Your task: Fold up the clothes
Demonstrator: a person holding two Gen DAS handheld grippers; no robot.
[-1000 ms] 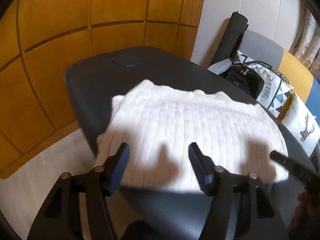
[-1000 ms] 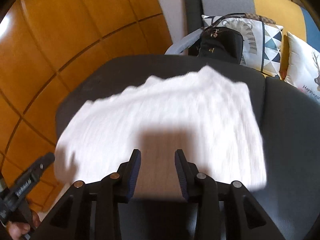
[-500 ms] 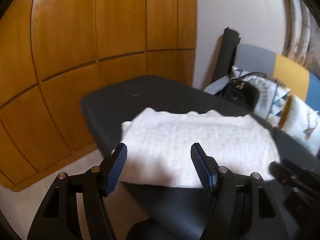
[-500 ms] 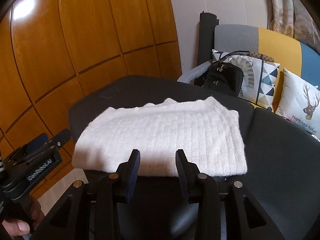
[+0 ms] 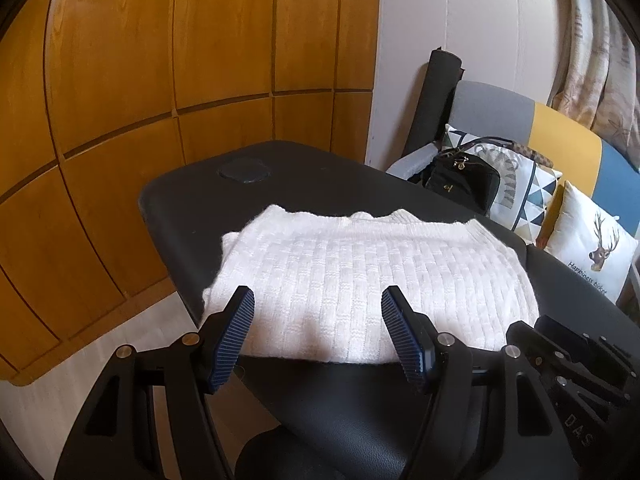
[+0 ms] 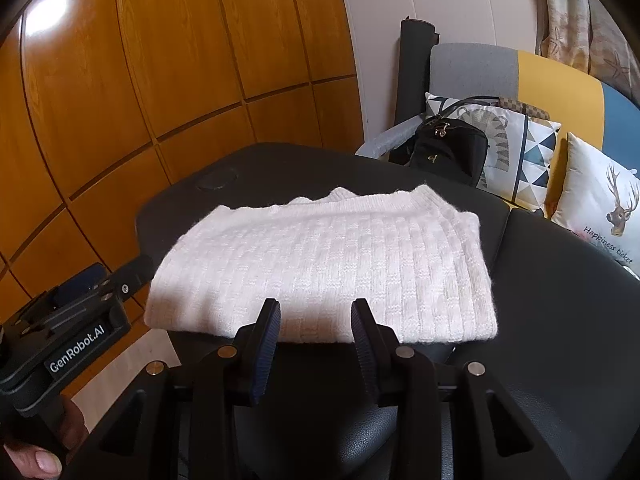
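Sweater, white ribbed knit, lies folded into a flat rectangle on the black padded table, long axis crosswise, ribbed hem toward the table's far end. Left gripper stands wide and empty, right gripper half-open and empty, both clear of the sweater's near edge.

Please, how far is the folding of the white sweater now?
Done, it seems: the sweater lies as a neat folded rectangle on the black table. In hand: nothing. The left gripper and right gripper are both open and empty, short of its near edge. Left: perhaps nothing for this piece; no other clothes are in view.
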